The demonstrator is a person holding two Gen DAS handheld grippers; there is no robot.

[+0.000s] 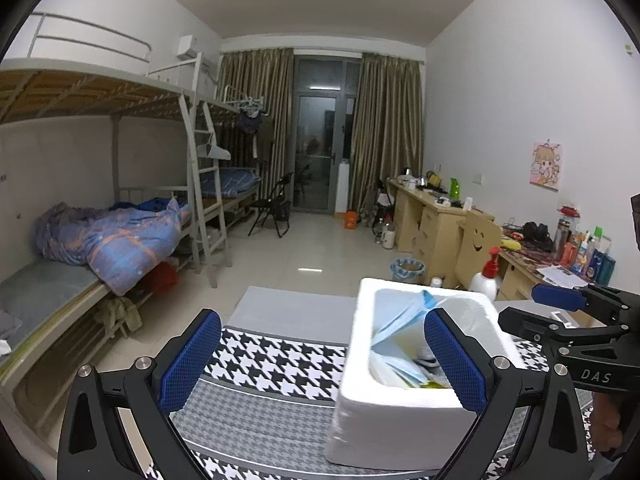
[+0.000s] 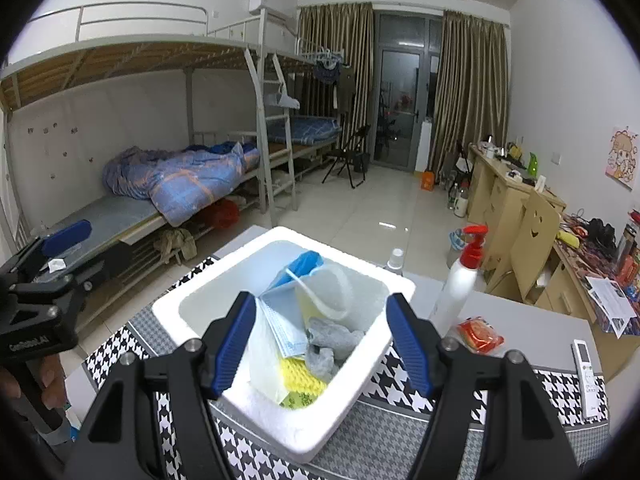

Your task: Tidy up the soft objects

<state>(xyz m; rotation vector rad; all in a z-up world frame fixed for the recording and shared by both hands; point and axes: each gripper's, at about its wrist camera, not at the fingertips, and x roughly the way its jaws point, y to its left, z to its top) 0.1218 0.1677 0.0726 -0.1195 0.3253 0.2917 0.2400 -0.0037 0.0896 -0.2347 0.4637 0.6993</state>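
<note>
Apparently I am nearing the end: foam box is holding masks, grey cloth, yellow sponge. I am holding right gripper and left gripper both spread apart, gripping nothing; red packet is lying right of the box.

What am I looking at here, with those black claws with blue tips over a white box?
No robot: a person holds a hand tool in each hand, each a two-finger claw with a camera looking along its fingers. One picture is from the left gripper, the other from the right gripper; each also glimpses the other tool at its edge. Both are open and hold nothing.

Below them a white foam box stands on a houndstooth cloth on a table. Inside lie soft things: blue face masks, a grey plush lump, a yellow knitted piece and a plastic bag. Beside the box are a pump bottle, a red snack packet and a remote control.
</note>
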